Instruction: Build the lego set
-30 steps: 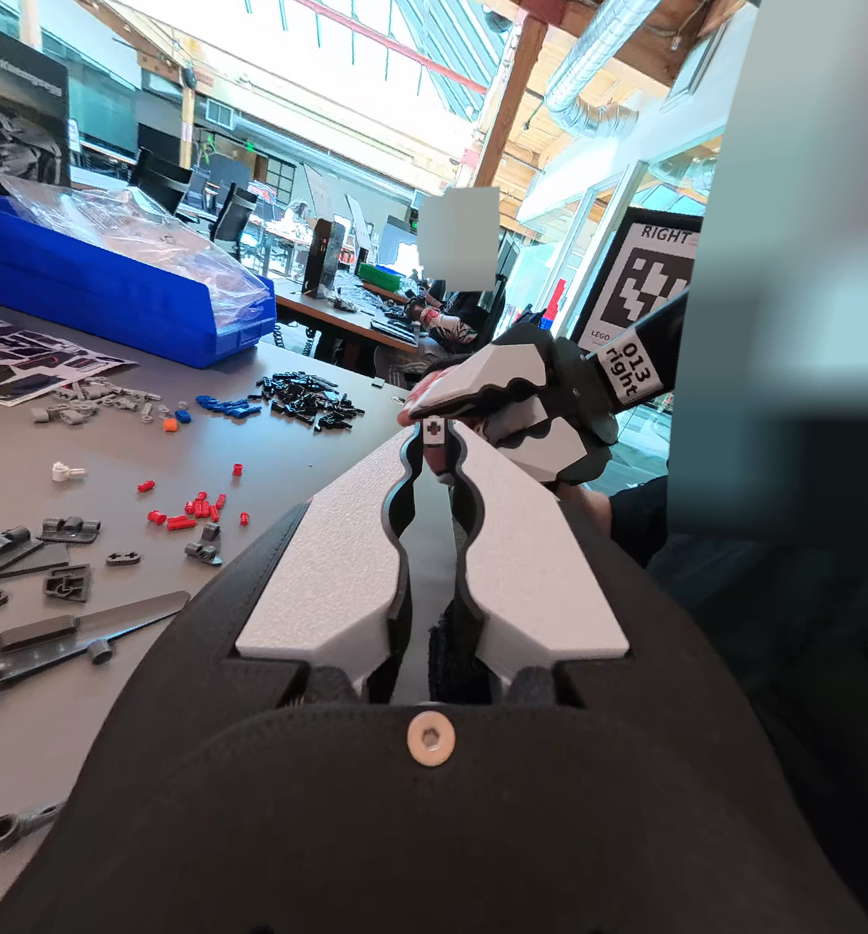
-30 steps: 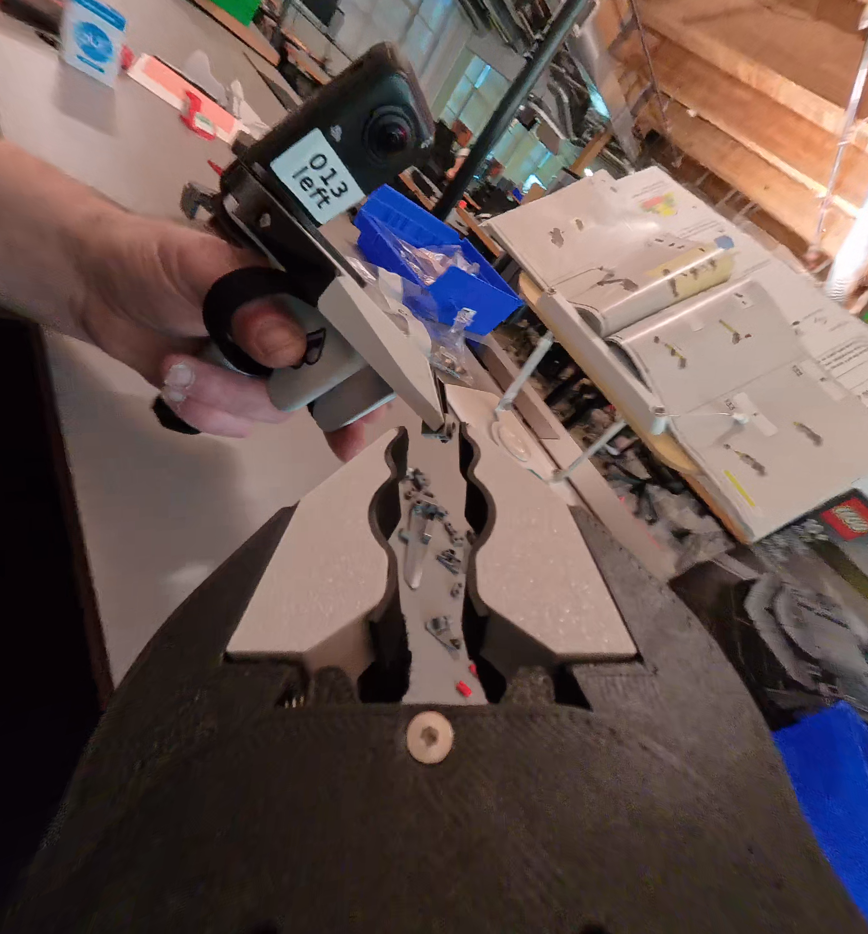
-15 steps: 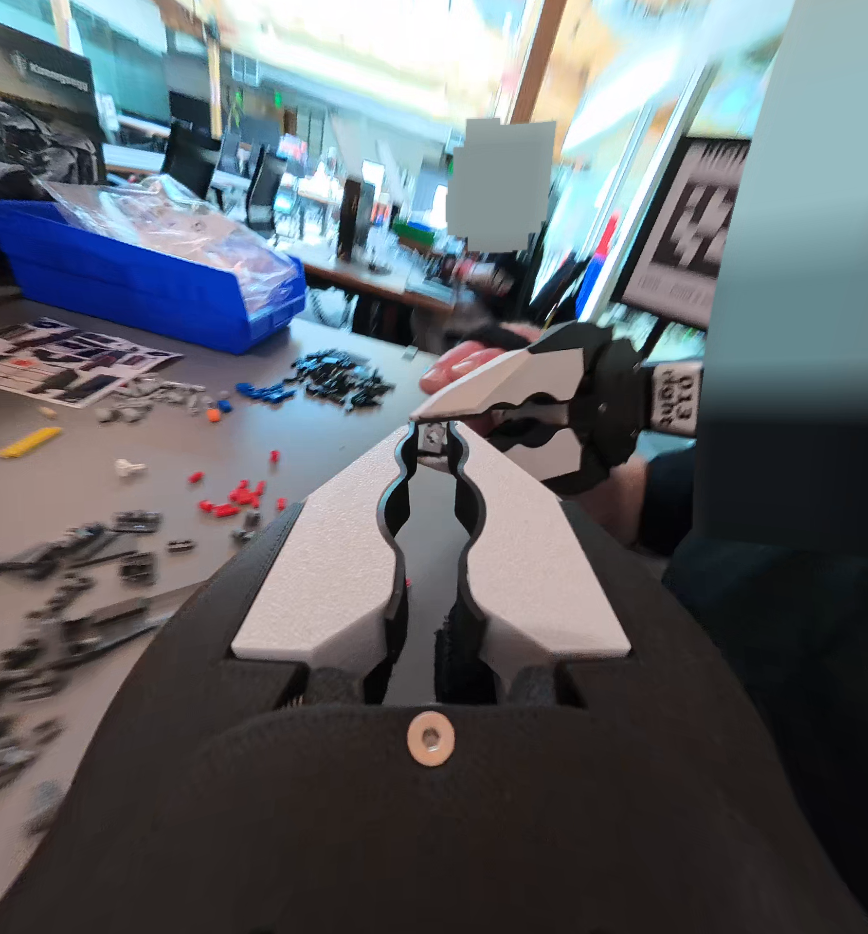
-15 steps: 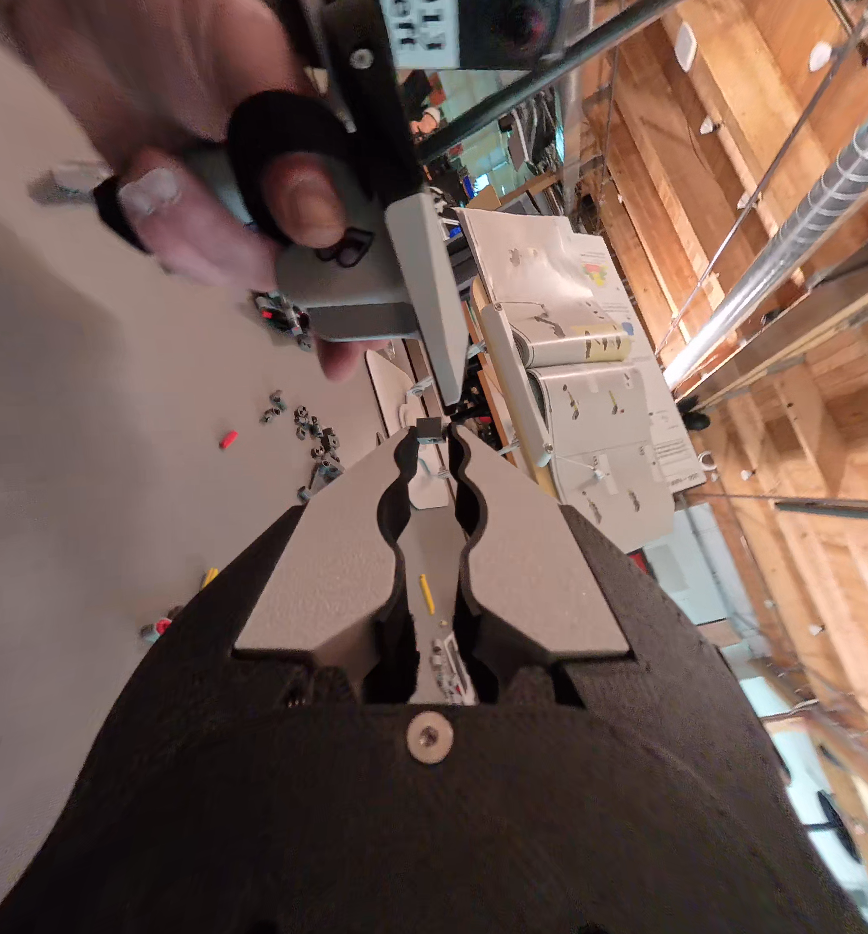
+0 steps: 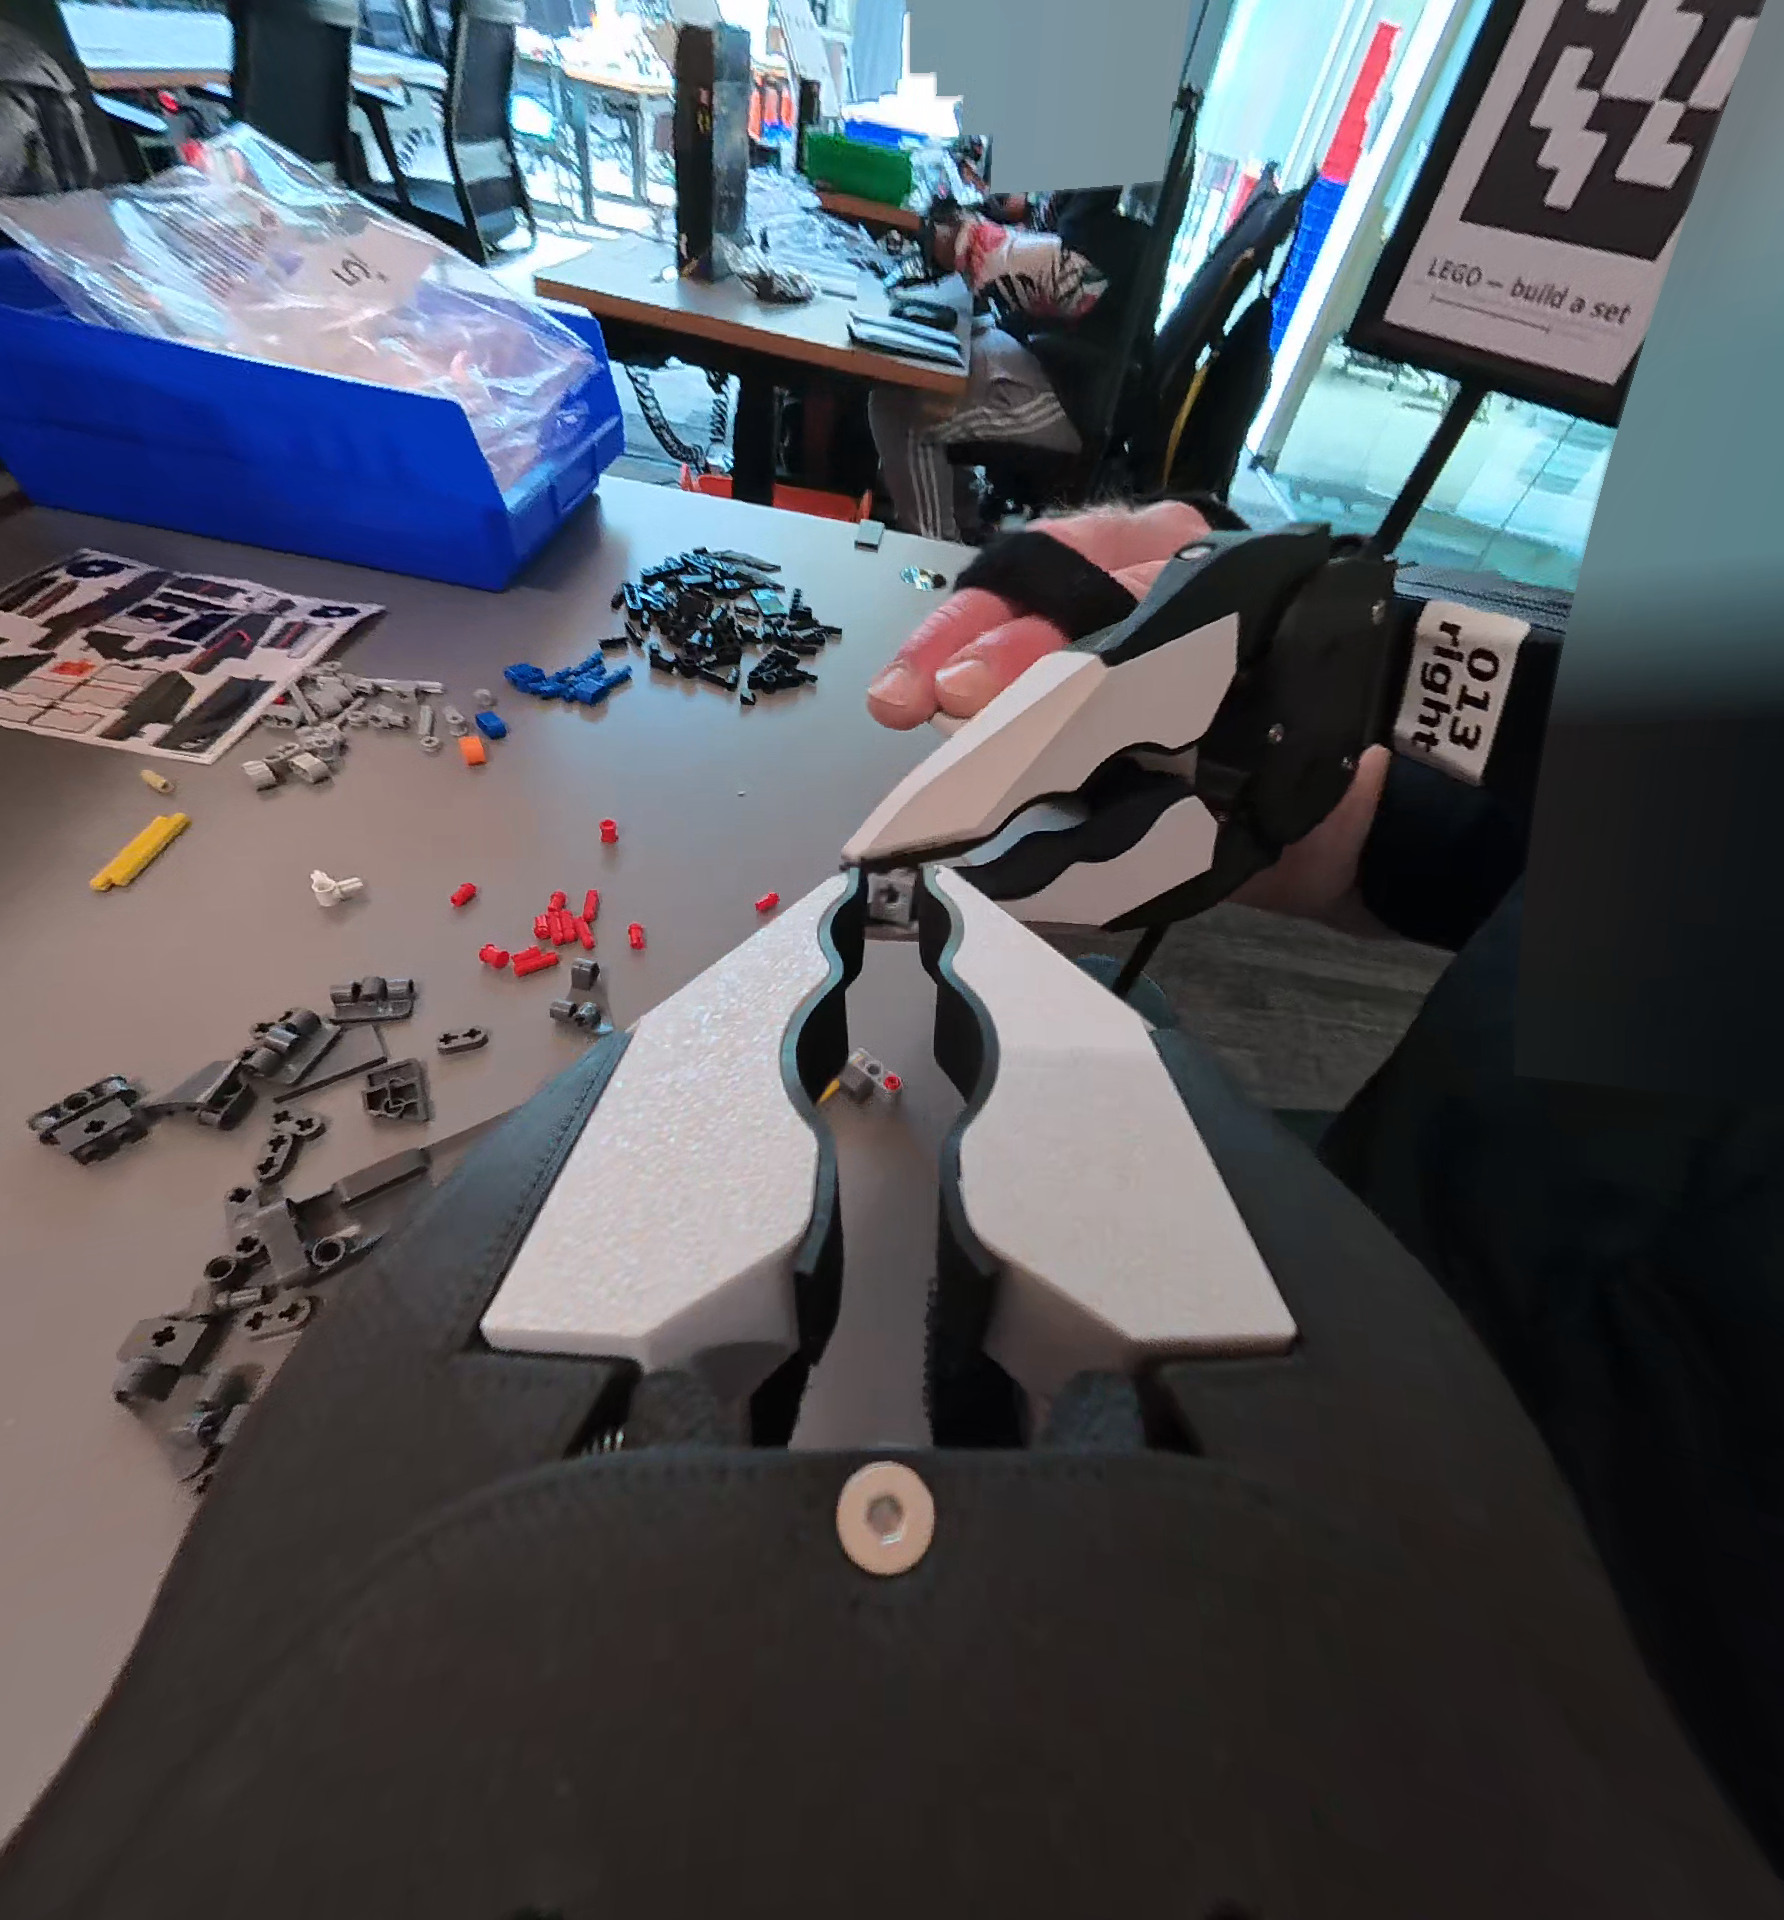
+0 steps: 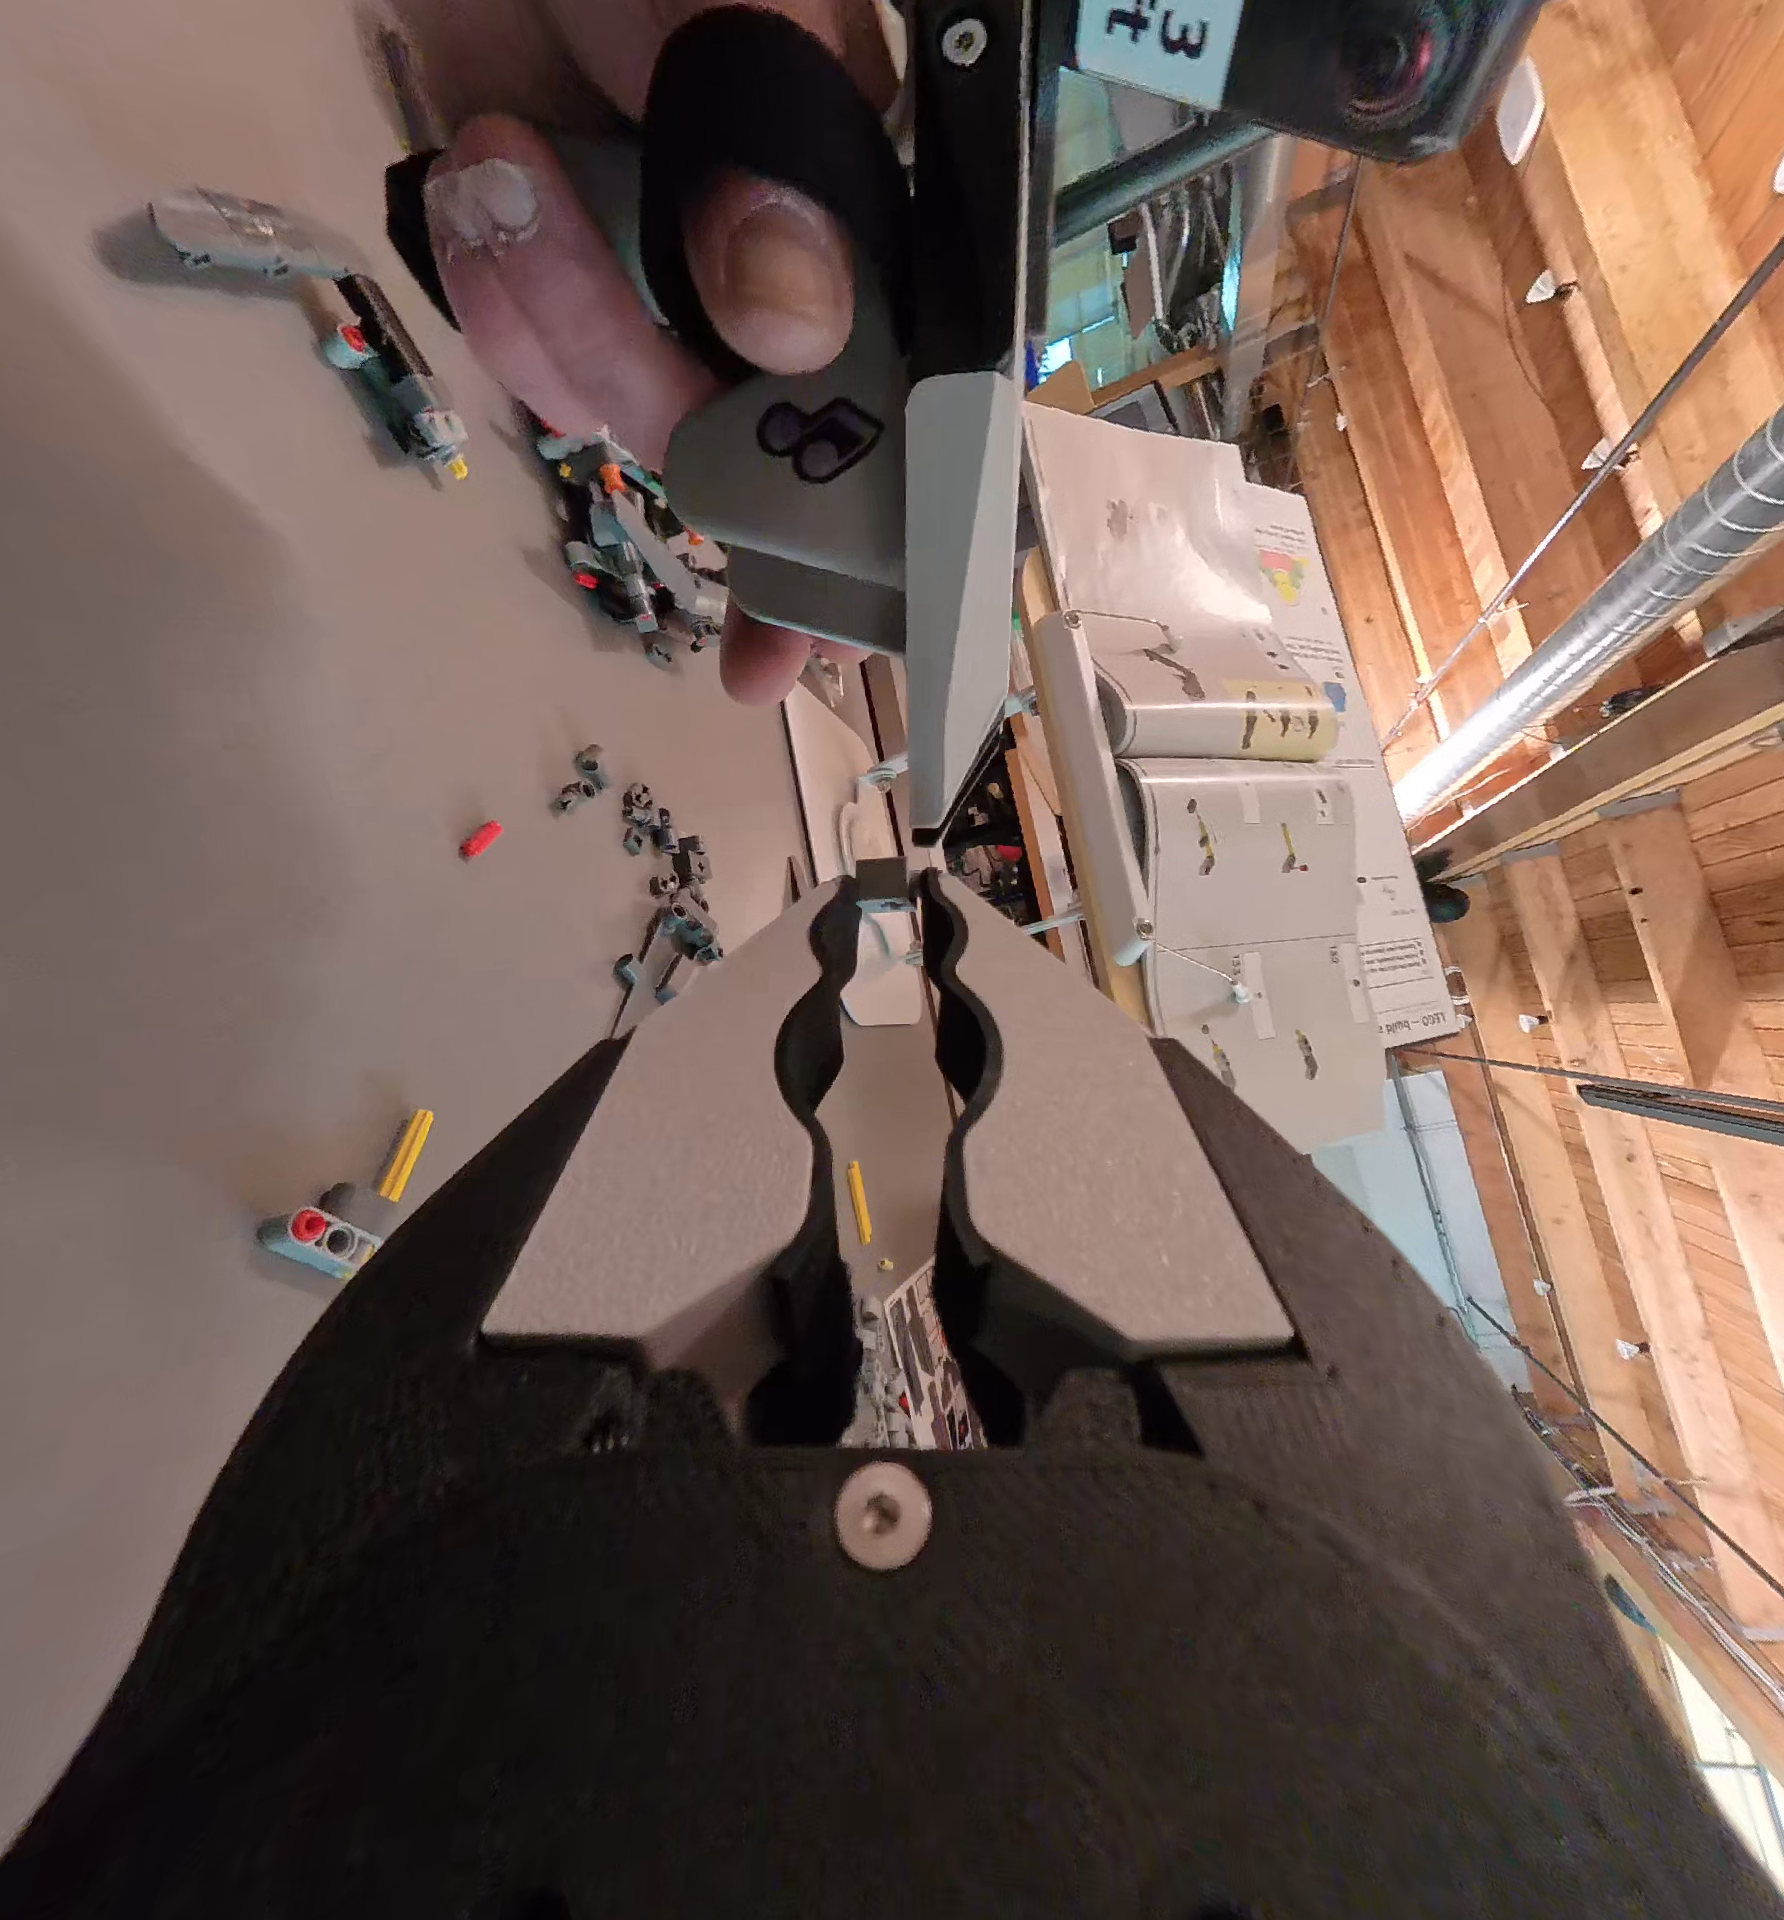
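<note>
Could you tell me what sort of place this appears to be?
Probably a shared workshop or office. Sorted toy building pieces lie on a grey table beside a blue bin; other desks stand under wooden ceiling beams.

Gripper fingers: pale grainy matt plastic with smooth black inner pads. Gripper body: black, finely textured matt, with one shiny metal screw. Small grey brick: hard smooth plastic. Table: smooth grey, slight sheen. Blue bin: glossy plastic under a crinkled clear bag. Ceiling beams: bare wood. Duct: ribbed metal.
</note>
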